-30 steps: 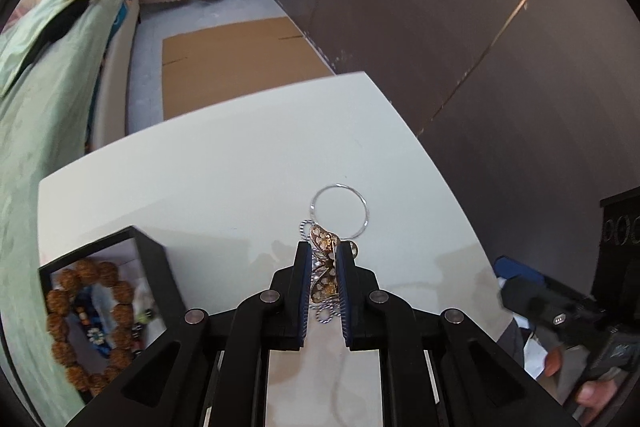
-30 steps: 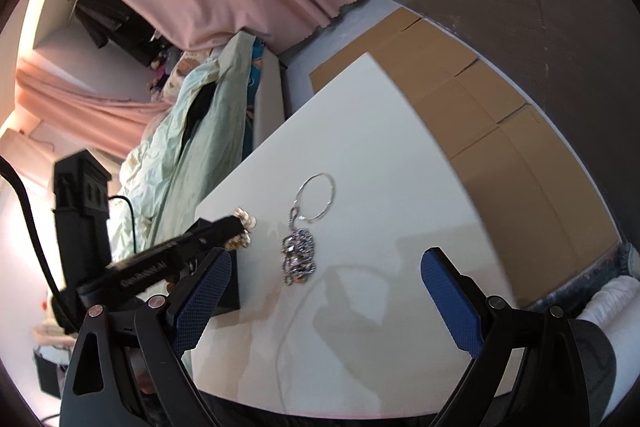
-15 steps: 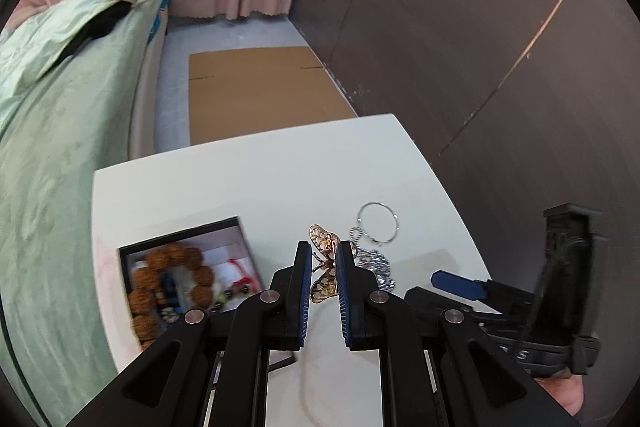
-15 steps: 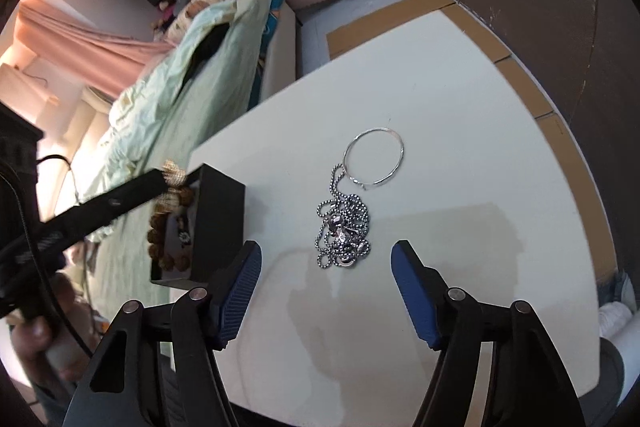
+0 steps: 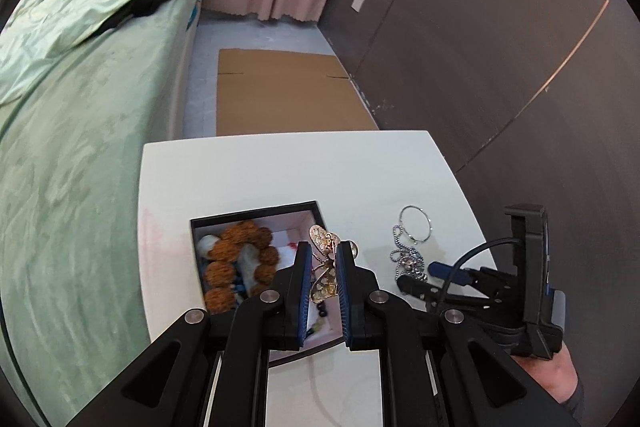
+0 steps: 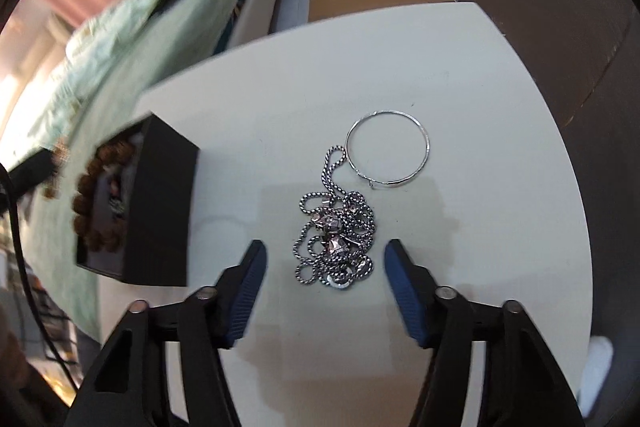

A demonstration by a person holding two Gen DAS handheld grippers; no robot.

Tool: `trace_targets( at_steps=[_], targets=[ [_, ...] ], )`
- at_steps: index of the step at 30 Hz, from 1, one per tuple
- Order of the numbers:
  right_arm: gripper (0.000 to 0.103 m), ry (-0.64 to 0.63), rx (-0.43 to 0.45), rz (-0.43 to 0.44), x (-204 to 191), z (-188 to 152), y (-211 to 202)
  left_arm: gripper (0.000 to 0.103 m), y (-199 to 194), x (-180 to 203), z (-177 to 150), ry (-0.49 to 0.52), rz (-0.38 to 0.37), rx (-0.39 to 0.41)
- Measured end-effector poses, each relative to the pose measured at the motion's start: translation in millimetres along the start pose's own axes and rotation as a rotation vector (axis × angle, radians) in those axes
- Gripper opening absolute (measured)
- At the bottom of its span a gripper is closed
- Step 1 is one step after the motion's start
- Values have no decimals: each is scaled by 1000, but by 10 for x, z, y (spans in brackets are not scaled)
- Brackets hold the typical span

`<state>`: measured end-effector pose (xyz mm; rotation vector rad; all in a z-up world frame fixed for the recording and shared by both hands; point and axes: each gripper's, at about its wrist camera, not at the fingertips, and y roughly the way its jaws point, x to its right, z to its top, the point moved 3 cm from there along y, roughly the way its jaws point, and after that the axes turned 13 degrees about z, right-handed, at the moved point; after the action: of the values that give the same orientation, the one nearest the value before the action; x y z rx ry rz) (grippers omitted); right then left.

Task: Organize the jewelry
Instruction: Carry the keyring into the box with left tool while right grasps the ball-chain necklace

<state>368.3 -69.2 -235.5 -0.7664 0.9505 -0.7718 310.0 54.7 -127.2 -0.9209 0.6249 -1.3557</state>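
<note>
My left gripper (image 5: 324, 253) is shut on a gold butterfly brooch (image 5: 325, 259) and holds it above the open black jewelry box (image 5: 256, 215), which holds a brown bead bracelet (image 5: 240, 259) and other pieces. My right gripper (image 6: 325, 251) is open, its blue pads on either side of a piled silver chain necklace (image 6: 336, 235) on the white table (image 6: 480, 107). A thin silver hoop (image 6: 386, 153) lies just beyond the chain. The chain (image 5: 408, 259), the hoop (image 5: 416, 223) and the right gripper (image 5: 424, 279) also show in the left wrist view. The box (image 6: 160, 203) stands left of the chain.
A bed with a green cover (image 5: 72, 131) runs along the table's left side. Flat cardboard (image 5: 288, 95) lies on the floor beyond the table. A dark wall (image 5: 500, 47) stands to the right.
My left gripper has carried the brooch left, from above the chain to above the box. My right gripper has moved in low, and its fingers now flank the chain.
</note>
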Motion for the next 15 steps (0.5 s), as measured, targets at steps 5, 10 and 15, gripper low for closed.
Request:
trace_targets(
  at_steps=[5,10,15],
  targets=[
    [20,-59,-43,-81,-8,44,2,13,33,-102,-55,-23,-5,-9],
    [18,-26,3,-10,-9,110,-266,13,95,-162,-117,-40,-8,-28],
    [18,-50,83,32,-207,200,-664,17,127,-249,-115,-81,-66,-57]
  ],
)
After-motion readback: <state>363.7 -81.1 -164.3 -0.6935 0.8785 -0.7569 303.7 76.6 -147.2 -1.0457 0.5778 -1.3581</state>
